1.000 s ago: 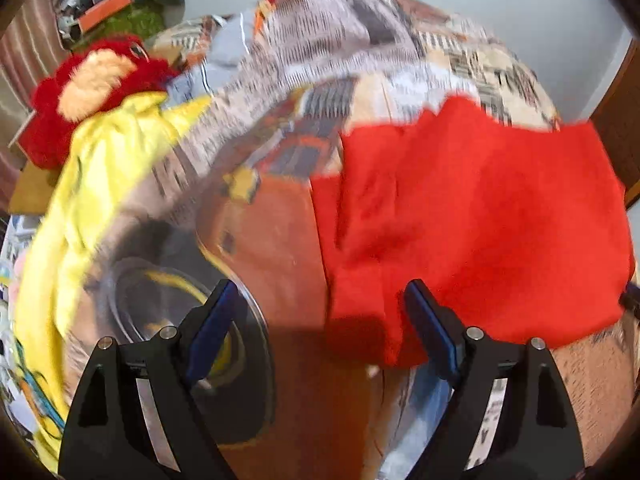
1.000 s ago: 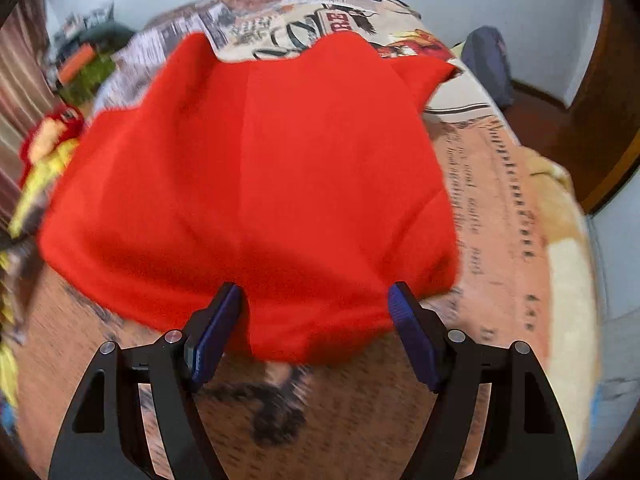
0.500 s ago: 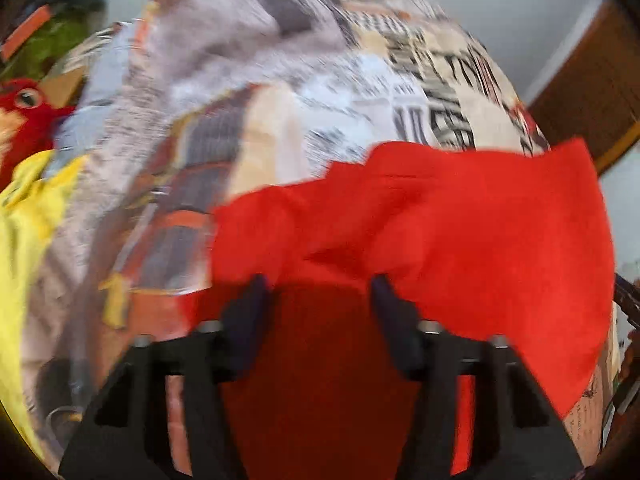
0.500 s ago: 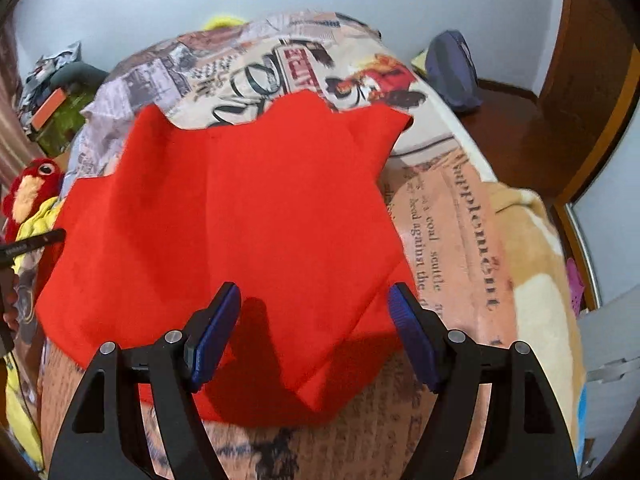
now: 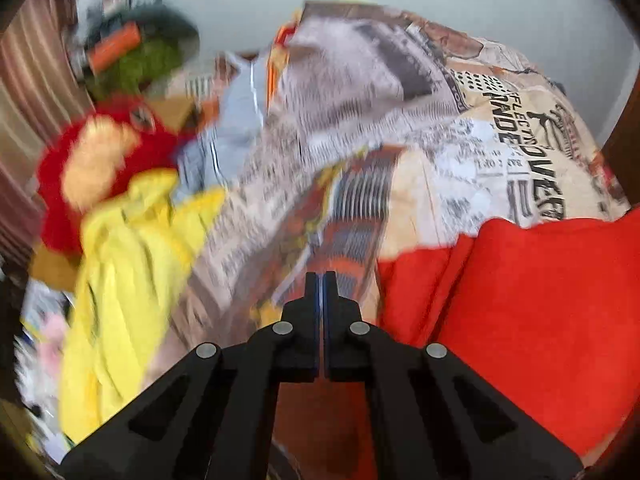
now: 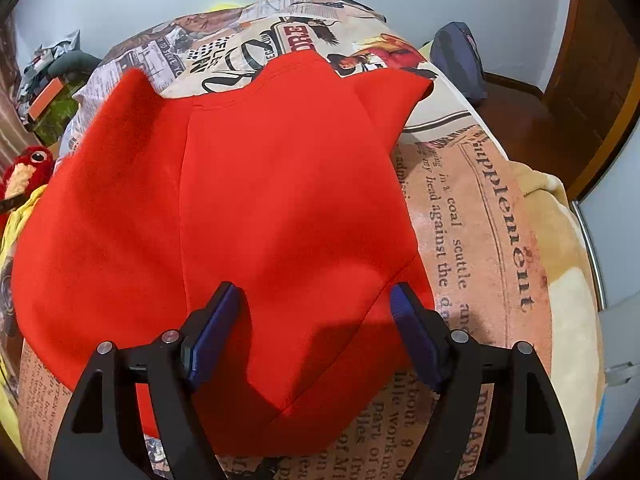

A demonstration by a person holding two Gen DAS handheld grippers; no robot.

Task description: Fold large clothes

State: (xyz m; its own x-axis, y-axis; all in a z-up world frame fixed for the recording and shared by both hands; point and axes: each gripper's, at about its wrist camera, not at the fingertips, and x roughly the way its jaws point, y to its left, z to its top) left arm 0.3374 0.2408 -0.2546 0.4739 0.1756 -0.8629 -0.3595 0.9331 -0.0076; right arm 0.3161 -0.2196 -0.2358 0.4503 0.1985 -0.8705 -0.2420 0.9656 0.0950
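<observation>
Across the right of the right wrist view, the bedspread (image 6: 472, 208) shows its newspaper print, and "supplement" reads clearly down a curved column, with "coal scuttle" in the lines beside it. Up top, mirrored letters sit in a red label, too warped to read. At centre frame lies the red garment (image 6: 248, 208), spread flat on the bedspread, one corner folded over at lower centre. The right gripper (image 6: 316, 312) hovers over its near edge, jaws spread wide, nothing between them.

Over in the left wrist view, the left gripper (image 5: 320, 284) has its jaws pressed together now, where half a second ago they stood apart over the red cloth. I can't see any fabric caught between them. The red garment (image 5: 532, 312) has slid to the lower right of that frame. At left a yellow cloth (image 5: 128, 264) lies beside a red plush toy (image 5: 100, 160), all blurred by motion.
</observation>
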